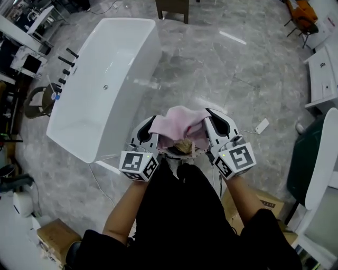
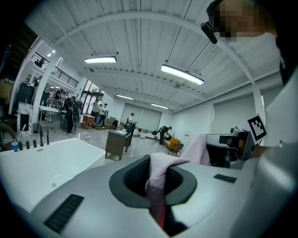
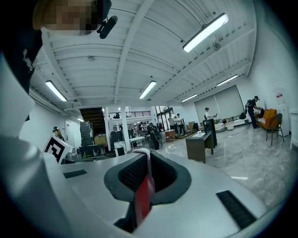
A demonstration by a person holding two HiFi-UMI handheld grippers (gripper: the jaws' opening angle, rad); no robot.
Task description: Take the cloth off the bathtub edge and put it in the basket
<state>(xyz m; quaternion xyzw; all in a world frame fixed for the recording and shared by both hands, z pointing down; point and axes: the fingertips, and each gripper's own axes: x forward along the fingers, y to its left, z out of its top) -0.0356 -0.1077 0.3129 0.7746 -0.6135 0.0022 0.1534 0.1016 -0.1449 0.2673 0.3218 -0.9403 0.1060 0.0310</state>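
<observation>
A pink cloth [image 1: 178, 122] hangs stretched between my two grippers, in front of the person's body. My left gripper [image 1: 152, 128] is shut on the cloth's left edge; in the left gripper view the pink fabric [image 2: 156, 179] is pinched between the dark pads. My right gripper [image 1: 209, 126] is shut on the right edge, where a thin fold with a red tag [image 3: 145, 191] sticks out of the jaws. Directly under the cloth lies a dark round basket [image 1: 196, 153], mostly hidden. The white bathtub [image 1: 105, 84] stands to the upper left, its edge bare.
Cardboard boxes [image 1: 53, 238] lie on the grey marble floor near the person's feet. A white cable block [image 1: 261, 125] lies on the floor to the right, with a dark green and white fixture [image 1: 311, 163] beyond it. A wooden table [image 1: 172, 8] stands past the tub.
</observation>
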